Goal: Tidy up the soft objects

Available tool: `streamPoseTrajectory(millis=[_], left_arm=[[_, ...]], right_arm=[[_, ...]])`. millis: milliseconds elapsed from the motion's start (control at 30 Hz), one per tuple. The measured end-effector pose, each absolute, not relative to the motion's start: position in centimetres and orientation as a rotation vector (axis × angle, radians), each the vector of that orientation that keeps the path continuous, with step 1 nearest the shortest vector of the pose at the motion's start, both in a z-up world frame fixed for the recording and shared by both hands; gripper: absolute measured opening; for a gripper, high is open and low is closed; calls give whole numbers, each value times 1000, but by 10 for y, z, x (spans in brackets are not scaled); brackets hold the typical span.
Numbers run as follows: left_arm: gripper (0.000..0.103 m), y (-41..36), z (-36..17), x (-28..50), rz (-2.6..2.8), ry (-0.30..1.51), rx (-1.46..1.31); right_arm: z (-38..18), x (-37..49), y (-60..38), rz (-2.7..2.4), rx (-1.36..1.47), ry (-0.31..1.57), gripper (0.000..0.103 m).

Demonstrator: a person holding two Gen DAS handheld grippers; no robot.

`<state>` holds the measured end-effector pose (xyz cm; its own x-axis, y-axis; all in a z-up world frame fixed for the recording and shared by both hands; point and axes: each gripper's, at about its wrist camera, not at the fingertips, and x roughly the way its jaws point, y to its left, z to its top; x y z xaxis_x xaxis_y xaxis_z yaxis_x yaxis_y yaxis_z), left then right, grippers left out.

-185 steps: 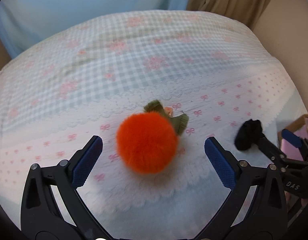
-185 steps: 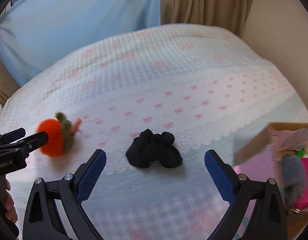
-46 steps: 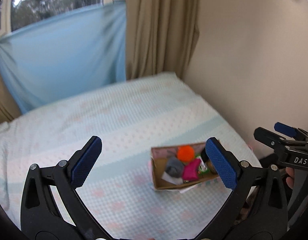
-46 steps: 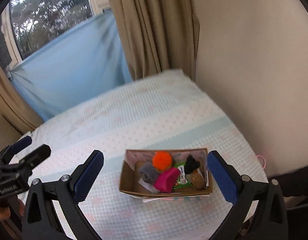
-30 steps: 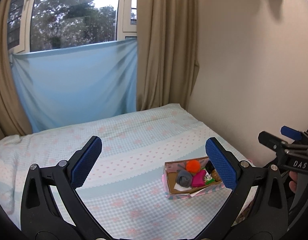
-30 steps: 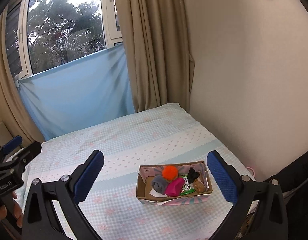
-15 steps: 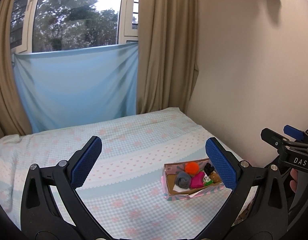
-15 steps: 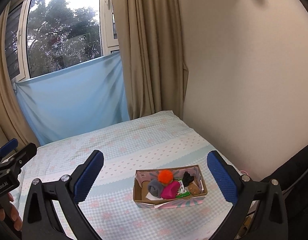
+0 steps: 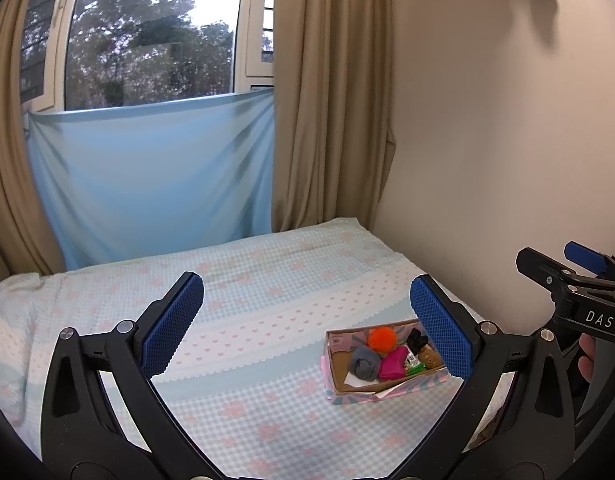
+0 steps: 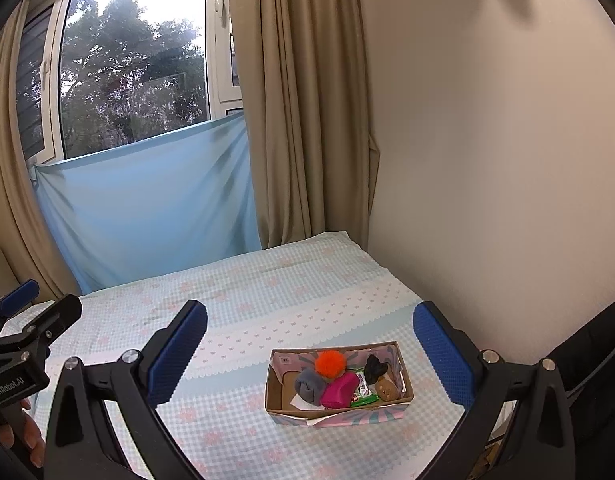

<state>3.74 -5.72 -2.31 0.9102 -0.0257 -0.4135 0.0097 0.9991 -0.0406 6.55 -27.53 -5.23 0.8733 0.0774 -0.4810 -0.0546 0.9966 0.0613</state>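
Note:
A cardboard box (image 9: 335, 385) (image 10: 277, 404) sits on the bed near its right edge. Inside lie an orange pom-pom (image 9: 382, 338) (image 10: 330, 363), a grey soft bundle (image 9: 363, 363) (image 10: 308, 385), a pink pouch (image 9: 392, 365) (image 10: 339, 391), a black soft item (image 9: 416, 340) (image 10: 374, 367), a small brown toy (image 10: 386, 389) and a green-white packet (image 10: 363, 396). My left gripper (image 9: 303, 320) and right gripper (image 10: 309, 344) are both open and empty, held well back and above the bed. The right gripper also shows at the left wrist view's right edge (image 9: 563, 268).
The bed (image 9: 247, 308) (image 10: 243, 300) has a pale checked cover with pink bows. A blue cloth (image 9: 147, 168) and beige curtains (image 9: 331, 92) hang under the window behind. A plain wall (image 10: 487, 160) runs along the bed's right side. A hand (image 10: 23, 436) grips the left tool.
Six seconds ago the pom-pom and black item lay loose on the bed; both now lie in the box. Both grippers have drawn far back and higher, still open.

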Motion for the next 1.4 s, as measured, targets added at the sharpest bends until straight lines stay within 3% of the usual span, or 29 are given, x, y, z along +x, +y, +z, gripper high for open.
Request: streamPoseTrajectory(millis=[1400], left_arm=[[103, -66, -22, 49, -21, 413, -16]], right_arm=[[-48, 73, -281, 63, 49, 495, 103]])
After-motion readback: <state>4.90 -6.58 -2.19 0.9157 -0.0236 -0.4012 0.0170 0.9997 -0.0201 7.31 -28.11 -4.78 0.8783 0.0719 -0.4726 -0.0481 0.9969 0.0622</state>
